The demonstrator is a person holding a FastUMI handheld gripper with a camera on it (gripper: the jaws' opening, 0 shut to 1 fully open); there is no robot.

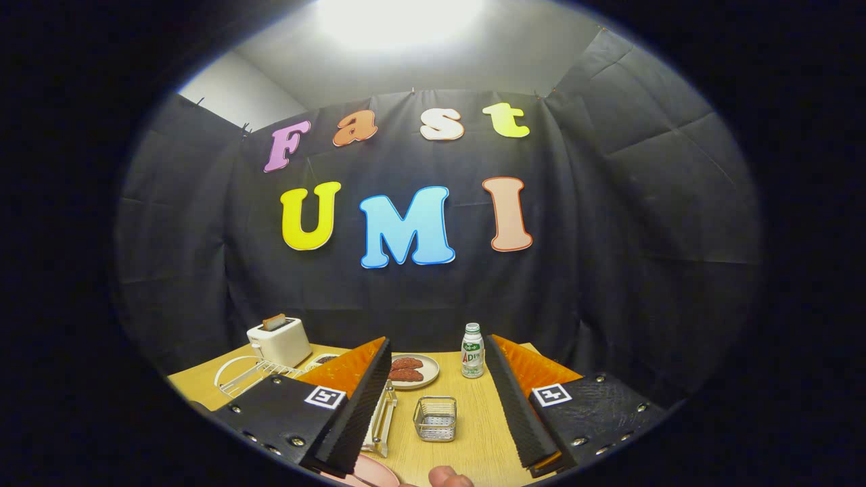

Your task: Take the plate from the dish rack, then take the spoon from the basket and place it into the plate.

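My gripper (438, 352) is held above the wooden table (473, 433), open, with nothing between its ridged black fingers (358, 399). A small wire basket (435, 418) stands on the table between the fingers, and I see nothing inside it. The white wire dish rack (247, 375) stands to the left, partly behind the left finger, and a cream frame (380, 419) shows just inside that finger. The rim of a pink plate (372, 473) lies flat on the table under the left finger's base. I cannot tell whether the spoon lies on it.
A white toaster (279, 341) with a slice of toast stands at the back left. A beige plate (414, 370) with reddish food and a small white bottle (473, 350) stand beyond the fingertips. A person's fingertip (450, 477) shows at the near table edge.
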